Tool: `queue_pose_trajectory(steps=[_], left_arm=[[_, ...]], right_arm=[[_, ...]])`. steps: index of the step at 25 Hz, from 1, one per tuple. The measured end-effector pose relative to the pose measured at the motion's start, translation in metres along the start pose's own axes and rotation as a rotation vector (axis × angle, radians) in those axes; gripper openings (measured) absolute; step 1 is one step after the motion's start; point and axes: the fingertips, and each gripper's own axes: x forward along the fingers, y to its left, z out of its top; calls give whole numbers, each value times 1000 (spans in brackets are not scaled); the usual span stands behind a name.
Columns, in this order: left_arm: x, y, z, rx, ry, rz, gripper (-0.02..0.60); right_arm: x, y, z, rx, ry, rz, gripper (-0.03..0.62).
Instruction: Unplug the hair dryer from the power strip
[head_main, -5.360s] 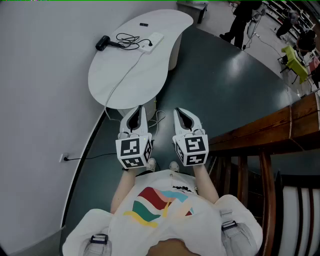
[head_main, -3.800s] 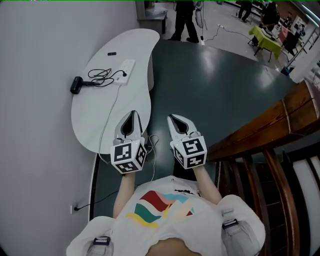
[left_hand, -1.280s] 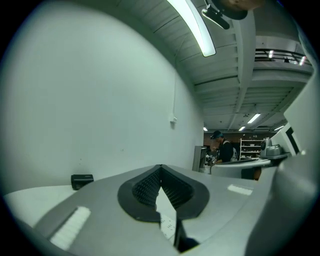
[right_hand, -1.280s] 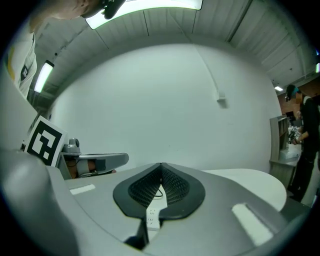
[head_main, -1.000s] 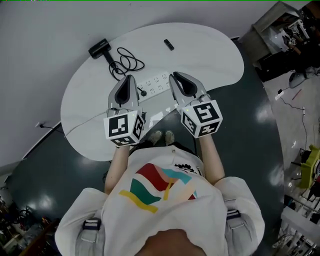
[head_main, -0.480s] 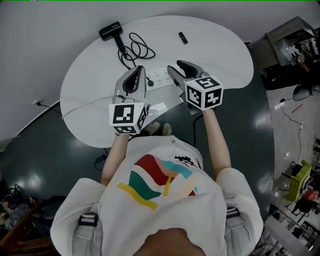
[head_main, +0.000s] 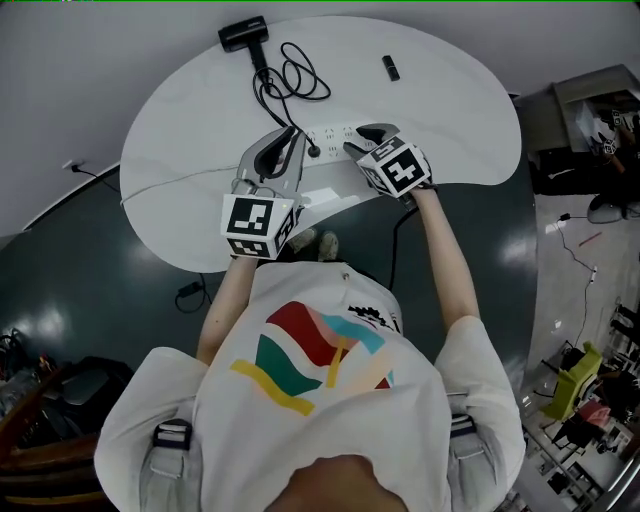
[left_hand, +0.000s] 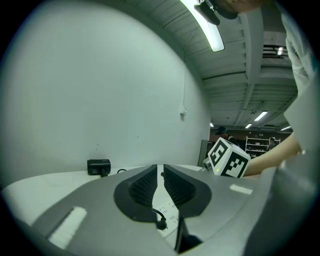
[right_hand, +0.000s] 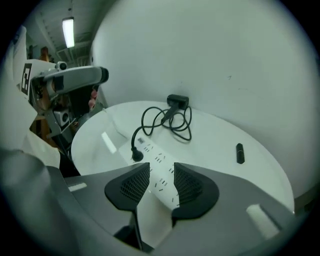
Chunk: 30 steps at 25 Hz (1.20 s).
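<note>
White and bean-shaped, the surface (head_main: 200, 130) fills the far half of the head view, set against a pale wall (head_main: 60, 80). A white power strip (head_main: 335, 133) lies across its middle, running left to right. A black plug (head_main: 313, 151) sits in a socket near the strip's left end. From the plug a black cord (head_main: 297, 75) runs to the far side in loose loops and ends at a black hair dryer (head_main: 243, 33), which lies at the far edge by the wall. A small black stick-shaped item (head_main: 391, 67) lies well apart, to the right of the cord.

A person (head_main: 320, 400) in a white printed shirt stands at the near edge on a dark glossy floor (head_main: 80, 260), holding a claw in each hand. The left claw (head_main: 291, 133) reaches almost level over the surface, its tips just beside the plug. Its jaws have just been opening; they are released, with only a thin gap and nothing held between them. The right claw (right_hand: 161, 168) tilts steeply down over the right part of the strip. Its jaws have just been closing a little, yet they stand released and well apart. The strip shows through the gap beyond them, and the pads do not press on it.
</note>
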Motion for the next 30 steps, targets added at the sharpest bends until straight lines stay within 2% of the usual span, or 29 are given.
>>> queue_pose_trajectory(steps=[3,10,13,20,24,28,30], left_arm=[[-1,4,-9,-4,18,12,37],[-1,11,-25,3,59,16,40],[0,10,-39,6,99,-5,60],[7,6,-79,8,233,-62,107],[10,7,-85,31,255,-69,114],[16,5,-95,27,293,-118,120],[19,1,-105,11,334,-159,195]], right_arm=[[20,4,-16,-53,111,42,161],[42,-8,-36,-104,268,68,150],[44,-8,-37,-94,298,92,156],[44,-6,-36,-197,353,114,161],[45,-3,-35,-329,366,140,183],[48,-8,-33,-340,390,188,210],[48,-7,-33,-343,404,189,213]])
